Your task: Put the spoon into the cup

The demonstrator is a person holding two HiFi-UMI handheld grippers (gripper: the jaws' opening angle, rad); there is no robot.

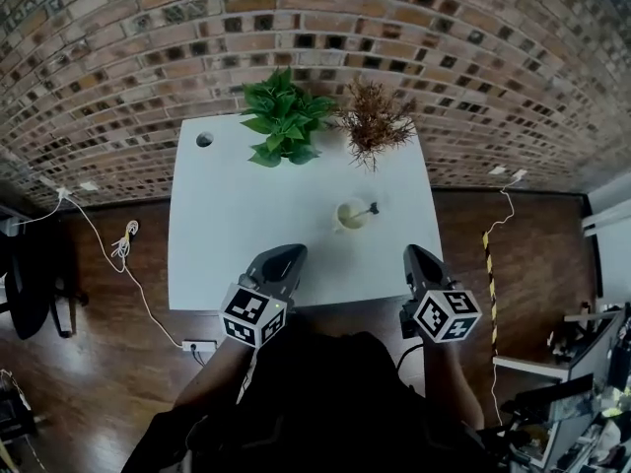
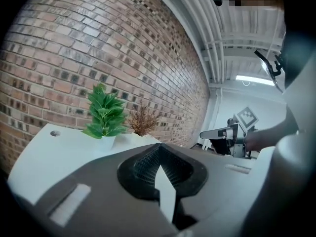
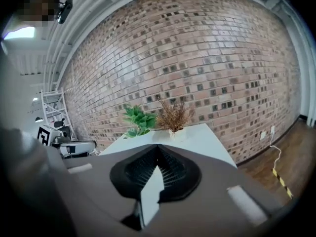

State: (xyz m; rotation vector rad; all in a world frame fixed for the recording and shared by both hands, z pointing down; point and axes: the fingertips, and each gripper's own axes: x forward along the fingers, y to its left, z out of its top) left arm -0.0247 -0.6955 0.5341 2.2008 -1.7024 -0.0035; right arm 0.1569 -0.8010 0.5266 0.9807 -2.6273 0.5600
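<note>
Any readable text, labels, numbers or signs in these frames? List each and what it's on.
None readable: no words, brands or numbers in any view.
Cube on the left hand-held gripper: black-and-white square markers, no letters.
Cube on the right hand-held gripper: the same.
No print visible on the cup or the white table.
The floor strip: yellow-black stripes, no wording.

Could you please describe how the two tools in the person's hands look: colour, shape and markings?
Both the left tool and the right tool have dark grey, tapered bodies. Each carries a cube with black-and-white square markers. The pads are black and ribbed.
</note>
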